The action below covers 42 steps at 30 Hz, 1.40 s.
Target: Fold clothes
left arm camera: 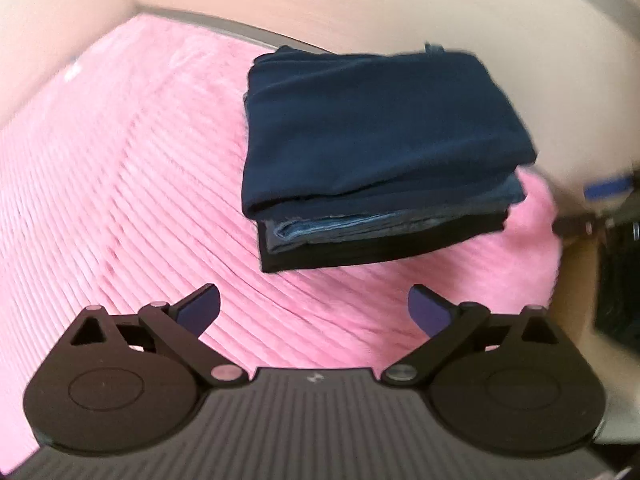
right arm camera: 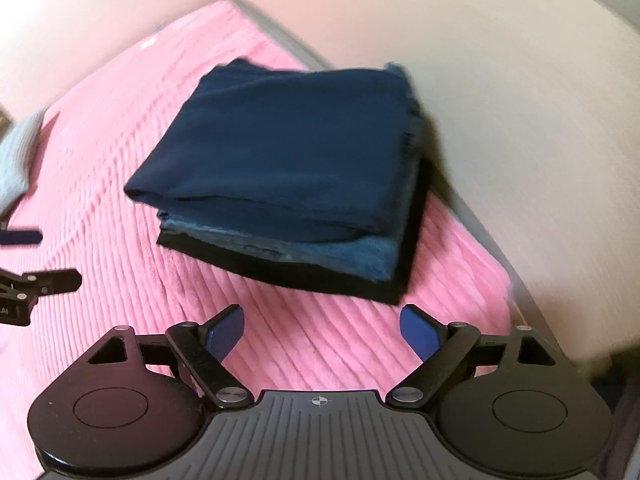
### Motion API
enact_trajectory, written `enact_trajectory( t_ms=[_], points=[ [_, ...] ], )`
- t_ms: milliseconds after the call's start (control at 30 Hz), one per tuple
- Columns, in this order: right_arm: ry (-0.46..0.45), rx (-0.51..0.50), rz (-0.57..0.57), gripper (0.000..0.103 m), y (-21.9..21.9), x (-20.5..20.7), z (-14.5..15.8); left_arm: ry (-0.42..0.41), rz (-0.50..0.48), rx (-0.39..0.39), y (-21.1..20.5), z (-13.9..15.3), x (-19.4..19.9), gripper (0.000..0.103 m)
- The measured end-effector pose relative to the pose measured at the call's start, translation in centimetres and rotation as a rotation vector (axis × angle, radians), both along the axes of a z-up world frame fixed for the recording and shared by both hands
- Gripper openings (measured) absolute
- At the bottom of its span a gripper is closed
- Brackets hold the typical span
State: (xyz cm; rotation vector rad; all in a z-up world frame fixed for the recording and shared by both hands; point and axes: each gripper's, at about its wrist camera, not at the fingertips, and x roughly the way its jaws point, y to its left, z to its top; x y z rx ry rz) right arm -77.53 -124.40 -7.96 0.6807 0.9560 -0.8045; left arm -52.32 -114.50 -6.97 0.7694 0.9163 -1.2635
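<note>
A stack of folded clothes (left arm camera: 380, 152) rests on a pink ribbed blanket (left arm camera: 120, 200): a navy garment on top, a lighter blue one under it, a black one at the bottom. In the right wrist view the same stack (right arm camera: 288, 168) lies just ahead. My left gripper (left arm camera: 314, 312) hovers open above the blanket, short of the stack, with nothing between its fingers. My right gripper (right arm camera: 322, 334) is also open and empty, just short of the stack's near edge. The left gripper's tips (right arm camera: 24, 236) show at the left edge of the right wrist view.
The blanket (right arm camera: 120, 280) runs up to pale walls (left arm camera: 360, 8) in a corner behind the stack. A grey cloth (right arm camera: 16, 160) lies at the far left. The right gripper's parts (left arm camera: 600, 208) and a dark object show at the right edge of the left wrist view.
</note>
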Motion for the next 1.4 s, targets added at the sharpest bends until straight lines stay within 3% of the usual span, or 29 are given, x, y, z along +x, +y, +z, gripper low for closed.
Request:
enact_trajectory(
  t_ms=[100, 333, 500, 633, 867, 1233, 1400],
  points=[
    [-0.018, -0.038, -0.097, 0.102, 2.8, -1.4, 2.2, 0.051, -0.005, -0.038, 1.8, 0.8, -0.4, 0.099],
    [-0.058, -0.114, -0.222, 0.102, 11.7, -2.4, 5.9, 0.048, -0.134, -0.114, 8.3, 4.1, -2.1, 0.099],
    [-0.063, -0.163, -0.251, 0.102, 17.2, -2.3, 7.5, 0.077, -0.096, -0.178, 12.7, 6.8, -2.1, 0.100],
    [-0.066, -0.177, -0.268, 0.102, 19.7, -2.5, 8.6, 0.036, -0.127, -0.170, 15.4, 8.1, -3.0, 0.101],
    [-0.099, -0.203, -0.255, 0.102, 19.7, -2.7, 10.6, 0.007, -0.102, -0.168, 16.5, 9.2, -4.2, 0.101],
    [-0.093, -0.240, -0.144, 0.102, 16.6, -3.3, 12.1, -0.020, 0.044, -0.166, 14.1, 10.6, -5.9, 0.101],
    [-0.085, -0.248, -0.137, 0.102, 16.4, -3.7, 12.0, -0.078, 0.065, -0.152, 14.0, 10.6, -6.5, 0.101]
  ],
)
